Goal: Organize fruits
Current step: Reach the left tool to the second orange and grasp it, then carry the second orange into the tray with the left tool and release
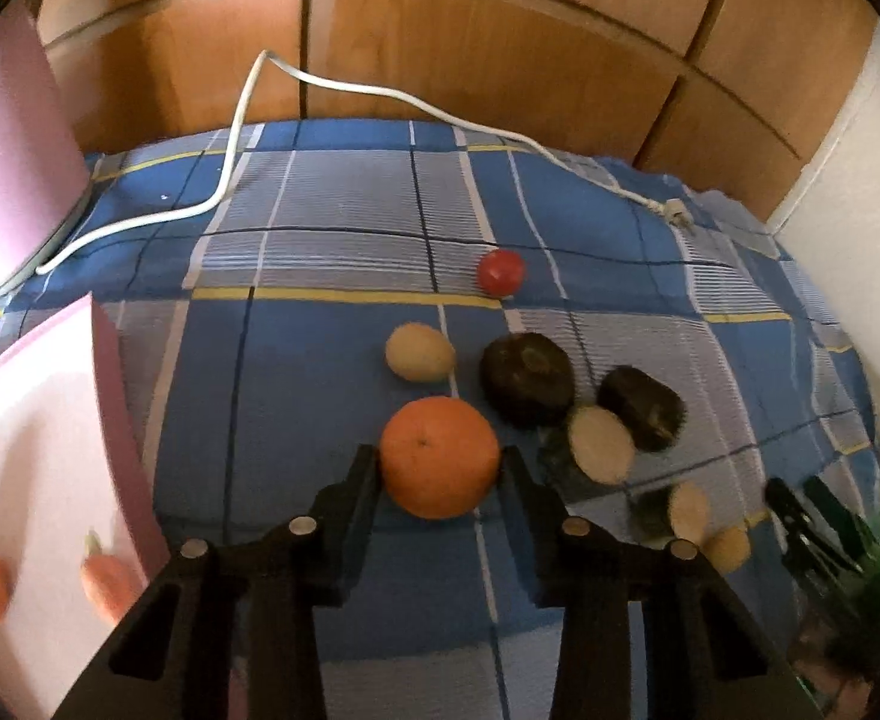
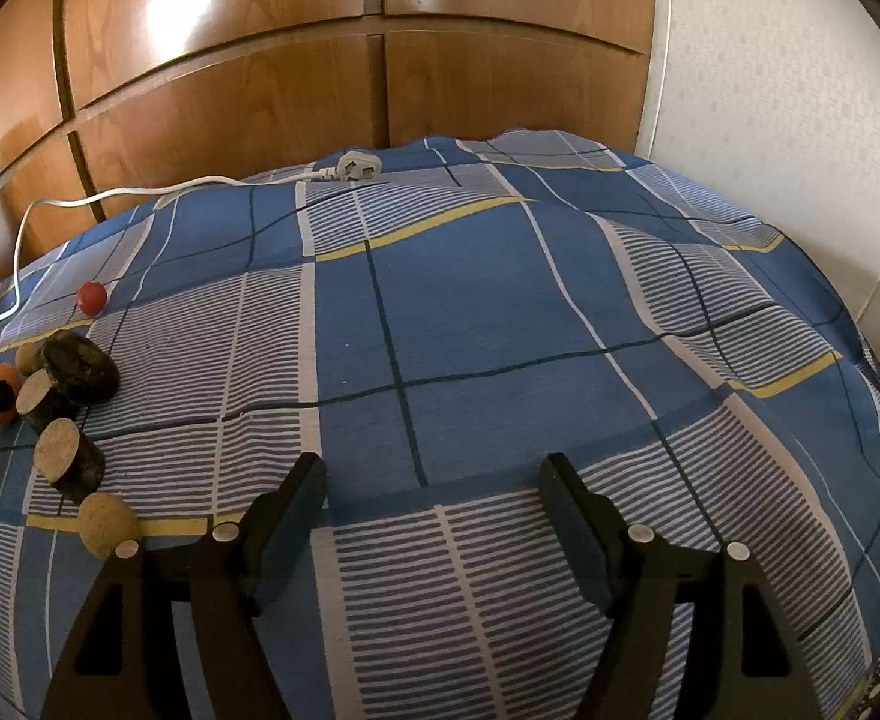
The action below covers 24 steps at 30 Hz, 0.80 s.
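At the bottom of the left wrist view, the left gripper (image 1: 440, 462) has its jaws closed against both sides of an orange (image 1: 438, 457) resting on the blue checked bedsheet (image 1: 296, 396). Beyond lie a potato (image 1: 419, 352) and a tomato (image 1: 501, 272). The right gripper (image 2: 434, 474) hangs open and empty over bare sheet.
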Available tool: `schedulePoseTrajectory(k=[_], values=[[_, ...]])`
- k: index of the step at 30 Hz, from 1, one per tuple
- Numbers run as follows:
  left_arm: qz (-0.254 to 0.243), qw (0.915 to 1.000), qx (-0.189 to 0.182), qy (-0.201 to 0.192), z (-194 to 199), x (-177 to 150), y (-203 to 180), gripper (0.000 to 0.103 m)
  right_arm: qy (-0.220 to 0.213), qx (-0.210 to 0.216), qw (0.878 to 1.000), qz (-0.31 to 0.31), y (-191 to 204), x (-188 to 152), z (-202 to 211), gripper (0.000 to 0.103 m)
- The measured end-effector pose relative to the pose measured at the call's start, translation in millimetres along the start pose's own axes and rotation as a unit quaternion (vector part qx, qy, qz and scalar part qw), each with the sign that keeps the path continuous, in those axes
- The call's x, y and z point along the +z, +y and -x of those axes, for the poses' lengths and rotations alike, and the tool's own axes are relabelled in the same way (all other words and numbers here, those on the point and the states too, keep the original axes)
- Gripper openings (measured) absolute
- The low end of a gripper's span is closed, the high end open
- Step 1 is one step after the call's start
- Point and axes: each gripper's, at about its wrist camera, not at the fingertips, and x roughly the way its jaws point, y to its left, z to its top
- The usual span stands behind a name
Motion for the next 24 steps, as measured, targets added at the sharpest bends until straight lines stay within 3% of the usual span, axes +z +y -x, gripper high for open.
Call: schedulePoseTrajectory(k=[13, 24], values=[[0.027, 0.9985, -0.040, -0.028, 56, -55, -7, 0.039, 0.000, -0.001, 1.000, 0.002, 1, 0, -1, 0.075], [0.054, 0.9963, -0.050, -0.045, 87, -84, 5, 0.039, 0.002, -0.002, 1.000, 0.004, 1, 0, 0, 0.075]])
